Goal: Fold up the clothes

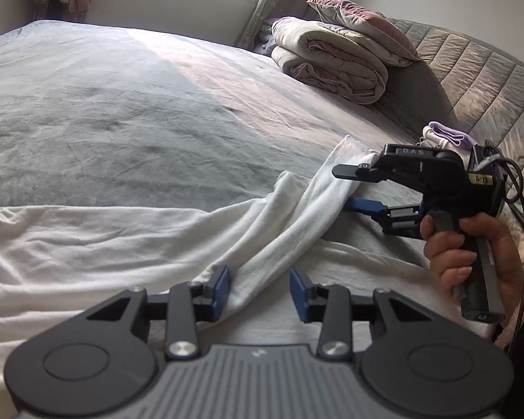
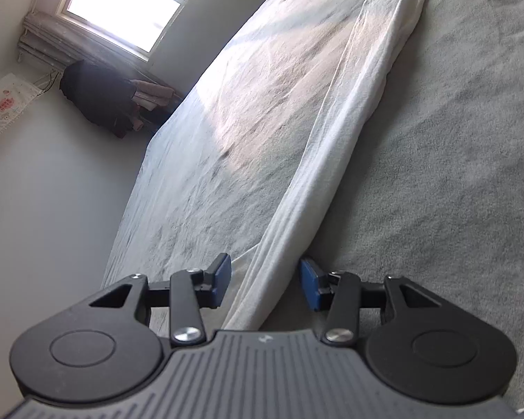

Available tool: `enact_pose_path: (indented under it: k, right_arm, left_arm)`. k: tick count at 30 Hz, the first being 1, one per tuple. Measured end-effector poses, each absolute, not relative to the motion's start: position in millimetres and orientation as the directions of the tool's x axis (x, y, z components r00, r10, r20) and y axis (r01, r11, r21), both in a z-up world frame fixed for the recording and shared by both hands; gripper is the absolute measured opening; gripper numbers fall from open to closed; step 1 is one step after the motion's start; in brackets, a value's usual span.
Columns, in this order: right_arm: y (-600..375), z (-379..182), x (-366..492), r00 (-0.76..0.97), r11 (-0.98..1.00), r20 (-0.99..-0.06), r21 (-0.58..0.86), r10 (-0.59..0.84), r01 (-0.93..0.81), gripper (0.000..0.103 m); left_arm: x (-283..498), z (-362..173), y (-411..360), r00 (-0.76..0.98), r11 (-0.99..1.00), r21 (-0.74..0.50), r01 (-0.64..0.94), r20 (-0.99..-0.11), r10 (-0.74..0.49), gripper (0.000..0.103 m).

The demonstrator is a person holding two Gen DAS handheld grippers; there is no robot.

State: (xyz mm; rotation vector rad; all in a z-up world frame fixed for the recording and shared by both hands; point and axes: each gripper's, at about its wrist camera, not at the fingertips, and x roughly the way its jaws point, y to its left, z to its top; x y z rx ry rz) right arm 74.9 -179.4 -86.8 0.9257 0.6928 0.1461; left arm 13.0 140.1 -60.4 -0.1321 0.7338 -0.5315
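Mid-fold on a long white soft cotton garment (image 1: 129, 244), spread across the grey plush bed cover (image 1: 122, 122), one narrow length of it running up toward the quilted grey headboard (image 1: 478, 80). Left tongs (image 1: 260, 291) parted about halfway, blue pads either side of a white fold, not pressing on it as far as can be seen. Right tongs (image 1: 349, 188) likewise half open, turned on edge at the far tip of that narrow length, cloth lying between the jaws but no clamp visible; from its own view (image 2: 265, 284), pads clear on both sides of the white strip (image 2: 349, 122). Judged stage: lining up to take hold at both ends. Next move calls for closing on the cloth edges together, then lifting evenly and carrying the strip over the body without dragging or twisting. Folded quilt with a mauve pillow (image 1: 335, 56) well apart, out of the way.
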Motion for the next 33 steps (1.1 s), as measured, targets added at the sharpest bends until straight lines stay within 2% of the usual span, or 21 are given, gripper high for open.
enact_pose_path:
  k: [6,9,11,12,13,21,27,33]
  right_arm:
    - [-191.2,-88.2,103.7,0.798,0.565,-0.479,0.795,0.364,0.22,0.046]
    - [-200.0,-88.8,113.8,0.809,0.524,-0.482,0.81,0.336,0.265,0.041]
    - [-206.4,-89.8,115.4,0.81,0.486,-0.487,0.822,0.327,0.298,0.031]
    - [-208.8,-89.4,114.8,0.809,0.477,-0.494,0.821,0.32,0.313,0.024]
    - [-210.1,-87.6,113.1,0.809,0.481,-0.499,0.817,0.31,0.319,0.011]
    - [-198.5,-37.4,69.1,0.863,0.628,-0.444,0.749,0.239,0.211,0.01]
    - [-179.4,4.1,45.1,0.909,0.769,-0.382,0.626,0.163,0.125,0.01]
    - [-158.7,28.3,11.4,0.935,0.867,-0.339,0.491,0.102,0.083,0.01]
  left_arm:
    - [6.2,-59.3,132.7,0.637,0.872,-0.198,0.447,-0.614,-0.466,0.034]
    - [5.4,-59.0,133.8,0.65,0.881,-0.169,0.441,-0.617,-0.444,0.021]
    - [7.6,-58.1,139.1,0.652,0.889,-0.184,0.42,-0.62,-0.437,0.008]
    - [8.8,-57.7,142.1,0.65,0.889,-0.2,0.411,-0.619,-0.44,0.007]
    - [9.6,-57.0,145.3,0.647,0.888,-0.222,0.403,-0.616,-0.448,0.006]
    - [4.0,-46.7,163.6,0.665,0.876,-0.304,0.375,-0.569,-0.483,0.004]
    - [-5.6,-31.8,187.9,0.704,0.848,-0.385,0.363,-0.483,-0.521,0.003]
    - [-14.1,-23.9,209.2,0.719,0.827,-0.424,0.369,-0.433,-0.543,0.001]
